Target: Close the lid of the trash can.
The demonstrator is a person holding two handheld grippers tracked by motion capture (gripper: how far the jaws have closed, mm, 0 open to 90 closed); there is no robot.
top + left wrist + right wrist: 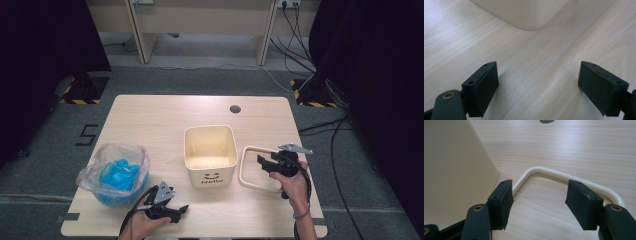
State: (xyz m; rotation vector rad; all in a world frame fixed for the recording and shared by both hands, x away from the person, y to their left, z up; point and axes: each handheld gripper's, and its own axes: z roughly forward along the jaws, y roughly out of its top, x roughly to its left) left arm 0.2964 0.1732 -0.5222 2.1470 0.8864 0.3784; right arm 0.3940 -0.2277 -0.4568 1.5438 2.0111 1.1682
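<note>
The right hand-held gripper (537, 205) hovers wide open and empty over a cream frame ring (564, 175) lying flat on the worktop (150, 120), just right of the cream bin (210, 152). The left hand-held gripper (539, 87), jaws also spread and empty, rests near the bin's front.

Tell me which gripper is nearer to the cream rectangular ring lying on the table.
Right. The right gripper hovers open over the cream rectangular ring, beside the cream bin. The left gripper sits open near the table's front edge, across the bin from it.

right tongs (263, 161) over cream ring (248, 170) | bin (210, 155) beside | left tongs (181, 210) low
</note>
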